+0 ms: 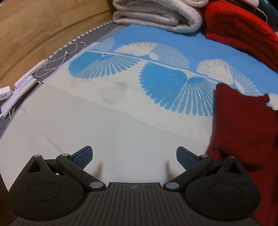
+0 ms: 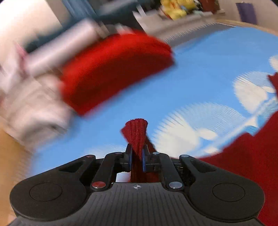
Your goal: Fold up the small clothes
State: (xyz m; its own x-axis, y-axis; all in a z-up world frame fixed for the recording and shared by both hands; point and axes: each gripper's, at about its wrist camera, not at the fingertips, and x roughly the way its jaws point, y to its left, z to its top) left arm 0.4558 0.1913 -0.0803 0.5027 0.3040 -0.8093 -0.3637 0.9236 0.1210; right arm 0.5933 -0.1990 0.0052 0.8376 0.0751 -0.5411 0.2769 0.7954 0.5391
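Note:
A dark red knit garment (image 1: 243,125) hangs at the right of the left wrist view, lifted above the blue and white bed cover (image 1: 121,111). My left gripper (image 1: 134,156) is open and empty over the white part of the cover, left of the garment. My right gripper (image 2: 136,156) is shut on a bunched edge of the dark red knit garment (image 2: 136,133); the rest of it trails to the lower right (image 2: 252,156). The right wrist view is motion-blurred.
A bright red folded blanket (image 1: 239,31) and a folded white quilt (image 1: 156,15) lie at the far end of the bed. A power strip and cables (image 1: 26,80) lie along the left edge, next to the wooden floor (image 1: 34,34). Cluttered shelves (image 2: 173,10) stand behind.

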